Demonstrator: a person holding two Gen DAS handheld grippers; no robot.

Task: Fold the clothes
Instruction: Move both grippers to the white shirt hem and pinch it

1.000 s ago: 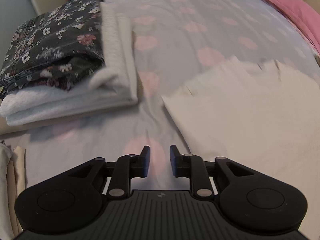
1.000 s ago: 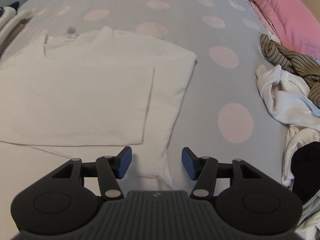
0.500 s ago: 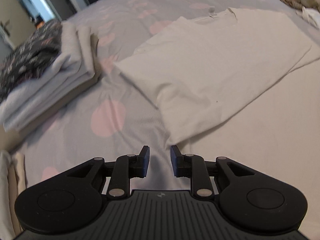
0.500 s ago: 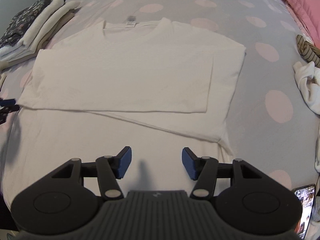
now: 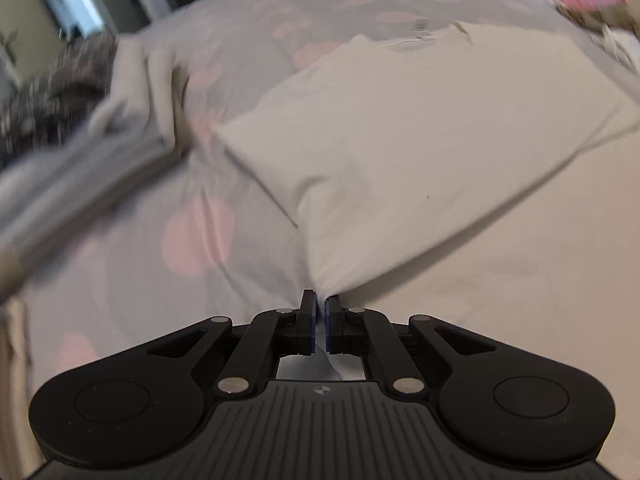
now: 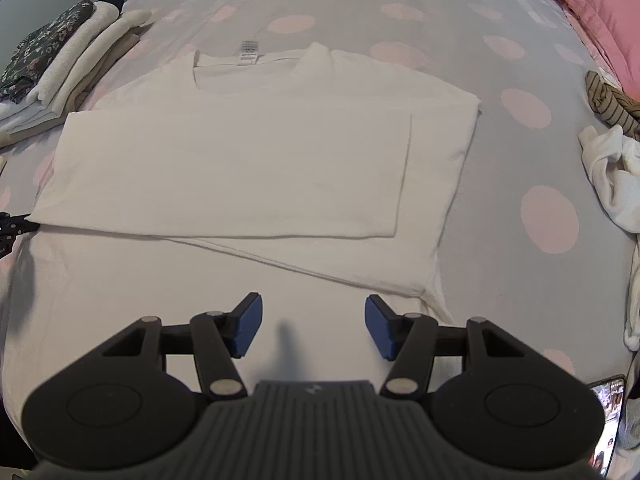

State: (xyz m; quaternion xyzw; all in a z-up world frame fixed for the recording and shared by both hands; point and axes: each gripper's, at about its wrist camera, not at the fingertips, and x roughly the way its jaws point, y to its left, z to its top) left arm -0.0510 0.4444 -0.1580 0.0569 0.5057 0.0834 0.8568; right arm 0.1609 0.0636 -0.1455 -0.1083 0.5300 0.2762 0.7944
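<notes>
A white T-shirt [image 6: 240,168] lies flat on the spotted bed, collar and label at the far side, with its sleeve side folded across the chest. My left gripper [image 5: 319,304] is shut on the near left corner of that folded layer, and the cloth [image 5: 420,140] bunches into the closed pads. In the right wrist view the left gripper's fingertips [image 6: 14,226] show at the shirt's left edge. My right gripper [image 6: 314,324] hangs open over the shirt's lower part, with nothing between its blue pads.
A stack of folded clothes [image 6: 68,60] with a dark floral piece on top sits at the far left. Loose garments [image 6: 612,168] lie at the right edge below a pink pillow [image 6: 592,8]. A phone [image 6: 608,412] lies at the near right.
My left gripper swung from the folded stack to the shirt, sank, and shut on the folded layer's corner. The right gripper drew back from the shirt's right side and stayed open.
</notes>
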